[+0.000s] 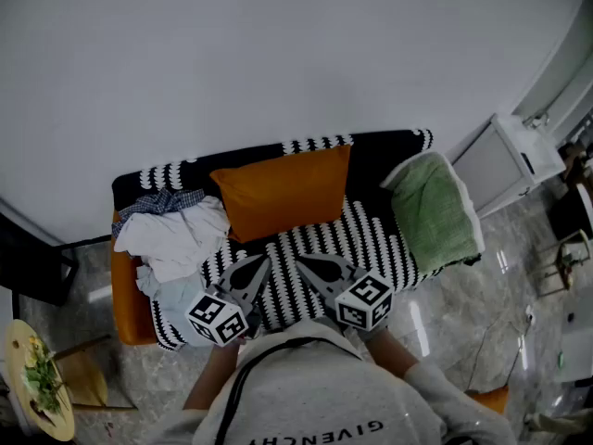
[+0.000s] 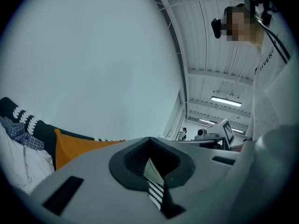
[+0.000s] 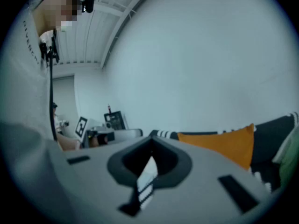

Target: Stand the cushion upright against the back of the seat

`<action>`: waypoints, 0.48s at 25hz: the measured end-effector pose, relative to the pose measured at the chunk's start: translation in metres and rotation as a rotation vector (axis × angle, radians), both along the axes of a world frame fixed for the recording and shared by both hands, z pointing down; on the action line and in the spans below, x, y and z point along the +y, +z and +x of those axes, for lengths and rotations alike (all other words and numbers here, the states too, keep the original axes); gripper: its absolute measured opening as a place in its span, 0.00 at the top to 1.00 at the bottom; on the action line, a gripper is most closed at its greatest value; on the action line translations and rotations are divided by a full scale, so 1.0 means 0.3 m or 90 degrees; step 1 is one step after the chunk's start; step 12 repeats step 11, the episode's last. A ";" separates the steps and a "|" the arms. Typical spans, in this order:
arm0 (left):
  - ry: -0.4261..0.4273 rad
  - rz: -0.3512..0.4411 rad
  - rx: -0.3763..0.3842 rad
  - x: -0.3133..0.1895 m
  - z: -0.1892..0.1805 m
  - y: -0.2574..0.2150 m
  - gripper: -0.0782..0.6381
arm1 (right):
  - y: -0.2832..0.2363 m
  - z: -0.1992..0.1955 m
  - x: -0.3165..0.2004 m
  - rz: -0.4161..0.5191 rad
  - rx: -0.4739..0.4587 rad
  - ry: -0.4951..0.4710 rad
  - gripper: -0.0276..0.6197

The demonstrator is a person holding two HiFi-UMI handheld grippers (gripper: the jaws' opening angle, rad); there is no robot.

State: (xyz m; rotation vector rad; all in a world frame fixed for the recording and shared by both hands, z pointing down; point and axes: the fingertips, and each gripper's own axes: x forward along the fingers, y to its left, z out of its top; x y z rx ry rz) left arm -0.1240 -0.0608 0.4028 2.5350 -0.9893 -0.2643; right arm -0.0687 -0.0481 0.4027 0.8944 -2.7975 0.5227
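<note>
The orange cushion (image 1: 283,191) stands upright against the back of the sofa (image 1: 371,151), which wears a black-and-white striped cover. It also shows in the left gripper view as an orange cushion (image 2: 77,146) left of the jaws, and in the right gripper view as an orange cushion (image 3: 219,143) to their right. My left gripper (image 1: 261,261) and right gripper (image 1: 302,261) hover side by side over the seat's front half, apart from the cushion. Both are shut, jaws pressed together with nothing held. The left gripper (image 2: 150,140) and right gripper (image 3: 150,140) point roughly level toward the wall.
A pile of white and checked clothes (image 1: 176,235) lies on the sofa's left end. A green cushion (image 1: 431,213) leans at its right end. A white cabinet (image 1: 505,160) stands to the right, and a small round table with a plant (image 1: 37,378) at lower left.
</note>
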 end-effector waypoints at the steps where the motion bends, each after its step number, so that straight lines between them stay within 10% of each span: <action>1: -0.001 -0.001 0.002 0.001 -0.003 -0.003 0.86 | 0.000 0.000 0.003 -0.001 0.000 0.001 0.93; 12: -0.003 0.000 0.014 0.029 -0.032 0.001 0.86 | 0.019 -0.012 0.043 -0.003 0.001 0.001 0.93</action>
